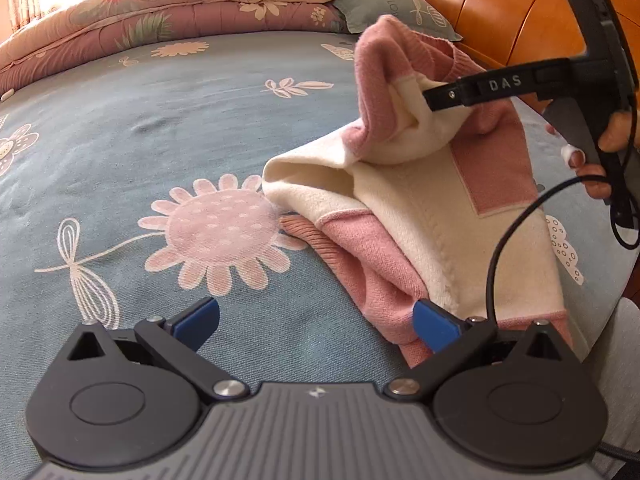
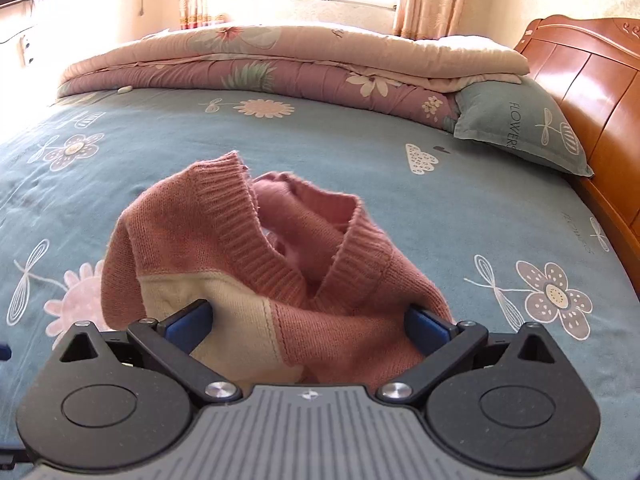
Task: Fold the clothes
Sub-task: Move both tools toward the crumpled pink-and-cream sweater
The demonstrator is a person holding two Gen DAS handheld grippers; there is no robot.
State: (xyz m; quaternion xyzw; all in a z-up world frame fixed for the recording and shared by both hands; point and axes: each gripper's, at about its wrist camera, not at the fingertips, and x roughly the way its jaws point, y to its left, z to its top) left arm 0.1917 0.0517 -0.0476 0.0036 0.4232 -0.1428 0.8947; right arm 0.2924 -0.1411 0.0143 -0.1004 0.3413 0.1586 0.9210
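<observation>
One garment is in play, a pink-and-cream sweater (image 1: 420, 208), and its folding looks barely begun. It lies in a loose heap on the near right part of the blue flowered bedsheet (image 1: 160, 120). Its upper part is raised into the air and its lower part is slumped on the sheet, with no flat panel or clean crease visible anywhere. The right gripper (image 2: 308, 320) has its jaws spread wide, and the chest of the sweater is bunched between them and rests against the fingers. As far as both views show, the cloth is propped up rather than pinched. The left gripper (image 1: 316, 320) is also wide open and holds nothing. It hangs just over the sheet, and its right pad is close beside the sweater's pink hem edge. Judging from this, spreading the garment flat, bringing in the sleeves and doubling the body all remain to be done. The knit is soft and thick, with fine stitch rows, blocks of dusty pink and cream, and a ribbed V-neck band (image 2: 248, 232) that stands up in a floppy loop. It should sag and stretch wherever it is lifted. Farther back lie a folded floral quilt (image 2: 280, 68), a grey-blue pillow (image 2: 520, 120) and a glossy wooden headboard (image 2: 592, 92).
</observation>
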